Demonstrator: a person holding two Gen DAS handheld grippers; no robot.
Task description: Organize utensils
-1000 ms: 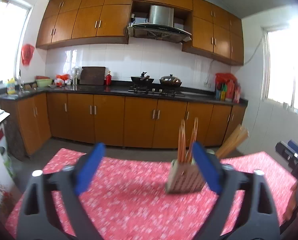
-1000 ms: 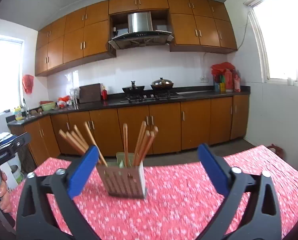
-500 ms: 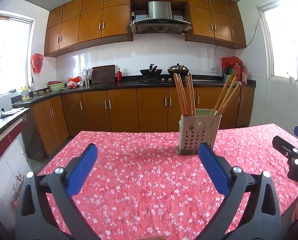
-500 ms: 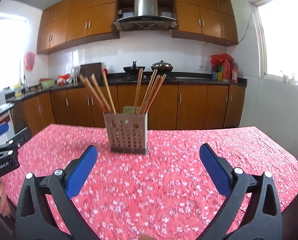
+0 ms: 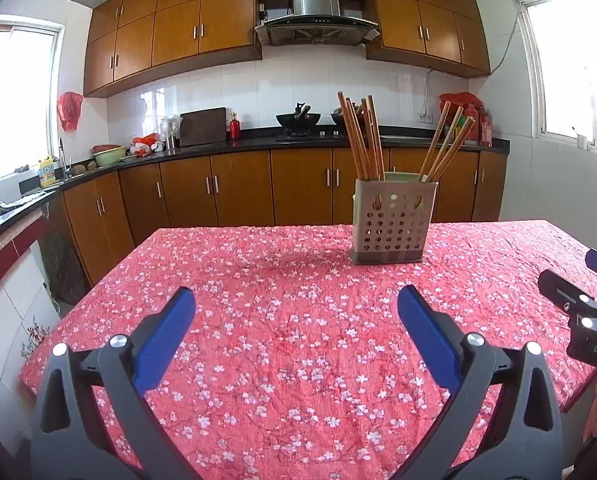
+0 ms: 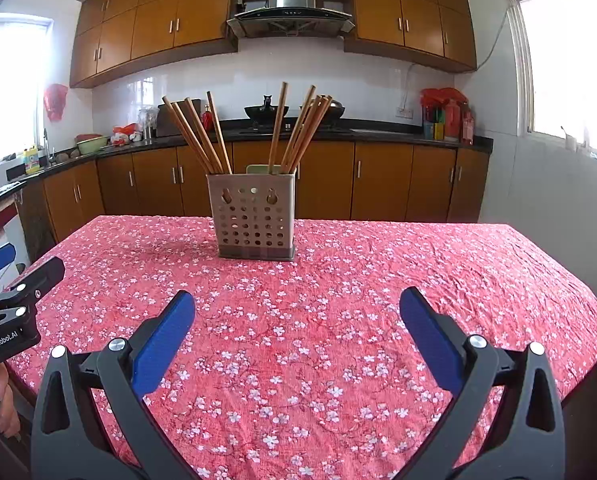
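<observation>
here, the left gripper (image 5: 296,312) is held with its blue fingers (image 5: 164,338) spread wide and nothing is gripped between them. the right gripper (image 6: 297,314) is likewise held wide apart — its fingers (image 6: 428,340) empty. both are poised low over the counter (image 6: 338,340), which is covered by a red flowered cloth. a perforated utensil holder (image 6: 255,216) is stood upright on the cloth well ahead of both grippers, ahead and to the right in the left wrist view and slightly left of centre in the right wrist view. wooden chopsticks (image 6: 194,134) are fanned out of its top in two leaning bunches — one left, one right. wooden cabinets (image 5: 242,188) are seen behind.
</observation>
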